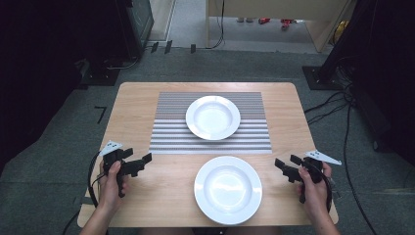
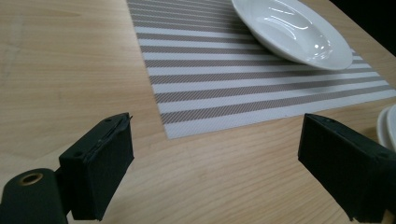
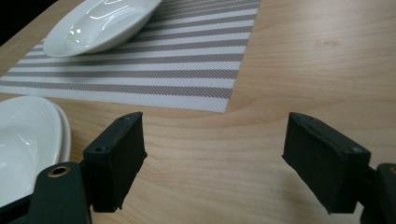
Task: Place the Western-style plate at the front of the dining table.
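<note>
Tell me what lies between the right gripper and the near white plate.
Nothing: in the high view, only bare wooden table separates the right gripper from the near white plate. The right gripper view shows the same bare wood.

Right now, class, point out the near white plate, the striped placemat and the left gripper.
near white plate [image 1: 228,189], high view, point on its centre well.
striped placemat [image 1: 171,128], high view, point on its bare left part.
left gripper [image 1: 139,160], high view, midway between its fingertips.

High view looks down on the table [image 1: 147,196]; both gripper views skim low, sharing the striped placemat [image 2: 224,88].
</note>
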`<state>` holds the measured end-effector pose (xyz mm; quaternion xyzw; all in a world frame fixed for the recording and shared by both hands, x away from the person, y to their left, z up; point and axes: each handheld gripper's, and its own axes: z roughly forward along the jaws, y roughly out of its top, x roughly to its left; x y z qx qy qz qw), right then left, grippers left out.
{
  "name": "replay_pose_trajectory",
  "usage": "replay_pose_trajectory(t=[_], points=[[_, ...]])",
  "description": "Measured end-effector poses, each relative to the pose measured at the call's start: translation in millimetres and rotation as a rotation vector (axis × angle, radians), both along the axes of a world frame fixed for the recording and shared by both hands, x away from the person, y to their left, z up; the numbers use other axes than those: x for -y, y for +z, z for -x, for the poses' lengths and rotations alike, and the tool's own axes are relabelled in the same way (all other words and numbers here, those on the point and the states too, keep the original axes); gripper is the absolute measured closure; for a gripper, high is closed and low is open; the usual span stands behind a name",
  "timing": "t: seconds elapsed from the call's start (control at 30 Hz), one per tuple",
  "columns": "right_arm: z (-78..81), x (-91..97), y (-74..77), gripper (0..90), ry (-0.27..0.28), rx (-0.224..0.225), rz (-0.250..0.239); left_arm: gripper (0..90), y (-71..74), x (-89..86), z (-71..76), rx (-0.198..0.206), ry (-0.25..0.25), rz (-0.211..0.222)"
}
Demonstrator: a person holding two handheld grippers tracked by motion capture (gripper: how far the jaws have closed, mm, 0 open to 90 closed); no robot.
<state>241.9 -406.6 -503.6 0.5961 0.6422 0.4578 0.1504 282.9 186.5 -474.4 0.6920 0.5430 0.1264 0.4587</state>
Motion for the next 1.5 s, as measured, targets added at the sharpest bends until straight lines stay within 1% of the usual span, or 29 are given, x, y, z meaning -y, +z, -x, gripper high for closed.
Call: replay_pose_trajectory(t=[0.03, 0.1, 0.13, 0.17, 0.23, 0.27, 0.33, 0.43, 0.47, 0.53, 0.6, 0.63, 0.7, 0.77, 0.83, 0.9, 0.93, 1.0, 1.1, 1.13, 1.17, 1.23, 1.3, 1.33, 1.37, 1.4, 1.43, 1.47, 1.5], points=[[5.9, 4.9, -1.6, 20.8, -0.012, -0.004, 0.002, 10.3, -1.2, -3.5, 2.5, -0.001, 0.008, -0.005], [8.9, 7.0, -2.4, 20.8, -0.018, -0.007, 0.007, 10.3, -3.1, -11.1, 7.9, 0.000, 0.025, -0.010], [14.6, 11.3, -4.1, 20.8, -0.029, -0.007, 0.021, 10.4, -4.7, -18.8, 13.2, -0.002, 0.044, -0.016], [17.5, 13.2, -4.8, 20.7, -0.035, -0.009, 0.019, 10.3, -5.6, -22.5, 16.0, -0.004, 0.050, -0.019], [20.2, 15.4, -5.5, 20.7, -0.038, -0.008, 0.024, 10.3, -7.0, -25.5, 18.9, -0.005, 0.058, -0.025], [25.6, 19.0, -7.1, 20.7, -0.047, -0.010, 0.035, 10.4, -10.2, -31.4, 24.2, -0.008, 0.067, -0.046], [28.1, 20.5, -7.8, 20.7, -0.053, -0.014, 0.036, 10.3, -11.8, -34.2, 26.8, -0.013, 0.073, -0.048], [37.2, 26.1, -10.5, 20.5, -0.067, -0.021, 0.055, 10.3, -17.5, -46.2, 35.6, -0.015, 0.102, -0.067], [37.2, 26.1, -10.5, 20.5, -0.067, -0.021, 0.055, 10.3, -17.5, -46.2, 35.6, -0.015, 0.102, -0.067], [41.9, 29.4, -11.3, 20.5, -0.073, -0.020, 0.061, 10.4, -20.2, -52.4, 39.2, -0.019, 0.112, -0.066], [49.6, 35.9, -13.1, 20.5, -0.085, -0.024, 0.067, 10.3, -23.9, -60.9, 43.9, -0.024, 0.133, -0.082], [52.4, 38.3, -13.9, 20.5, -0.093, -0.028, 0.069, 10.3, -23.9, -60.9, 43.9, -0.024, 0.133, -0.082], [55.1, 41.2, -15.0, 20.5, -0.098, -0.030, 0.070, 10.3, -25.6, -66.2, 46.9, -0.024, 0.143, -0.101], [63.6, 50.4, -18.2, 20.5, -0.124, -0.035, 0.068, 10.4, -27.8, -74.0, 50.7, -0.026, 0.159, -0.119], [66.4, 53.3, -19.1, 20.5, -0.131, -0.037, 0.068, 10.4, -28.4, -76.1, 51.9, -0.027, 0.164, -0.124], [73.6, 60.6, -21.4, 20.3, -0.150, -0.045, 0.071, 10.4, -29.9, -80.8, 56.0, -0.025, 0.176, -0.146], [73.6, 60.6, -21.4, 20.3, -0.150, -0.045, 0.071, 10.4, -29.9, -80.8, 56.0, -0.025, 0.176, -0.146], [79.2, 65.4, -21.9, 20.1, -0.161, -0.043, 0.088, 10.4, -32.0, -82.5, 58.7, -0.024, 0.182, -0.168], [82.4, 65.9, -22.5, 19.9, -0.163, -0.038, 0.120, 10.4, -37.3, -82.2, 62.5, -0.026, 0.187, -0.209], [82.4, 65.9, -22.5, 19.9, -0.163, -0.038, 0.120, 10.4, -37.3, -82.2, 62.5, -0.026, 0.187, -0.209], [83.2, 62.9, -23.0, 19.5, -0.158, -0.033, 0.158, 10.4, -37.7, -79.9, 63.8, -0.019, 0.178, -0.232], [83.3, 57.8, -23.6, 18.8, -0.152, -0.030, 0.211, 10.4, -38.3, -76.0, 64.4, -0.011, 0.167, -0.274], [83.1, 53.1, -24.3, 18.1, -0.151, -0.030, 0.261, 10.3, -39.5, -72.4, 64.5, -0.014, 0.153, -0.301], [83.1, 53.1, -24.3, 18.1, -0.151, -0.030, 0.261, 10.4, -39.5, -72.4, 64.5, -0.014, 0.153, -0.301], [83.1, 50.8, -25.0, 17.7, -0.150, -0.027, 0.284, 10.3, -41.3, -69.7, 64.2, -0.021, 0.141, -0.323], [83.1, 50.8, -25.0, 17.7, -0.150, -0.027, 0.284, 10.4, -41.3, -69.7, 64.2, -0.021, 0.141, -0.323], [83.1, 50.2, -25.2, 17.6, -0.151, -0.026, 0.287, 10.4, -42.1, -68.6, 64.2, -0.026, 0.136, -0.334], [83.4, 49.2, -25.7, 17.5, -0.151, -0.024, 0.298, 10.4, -43.3, -65.5, 64.9, -0.021, 0.130, -0.359], [83.4, 48.2, -25.9, 17.2, -0.153, -0.024, 0.306, 10.3, -43.8, -64.3, 65.4, -0.018, 0.125, -0.365]])
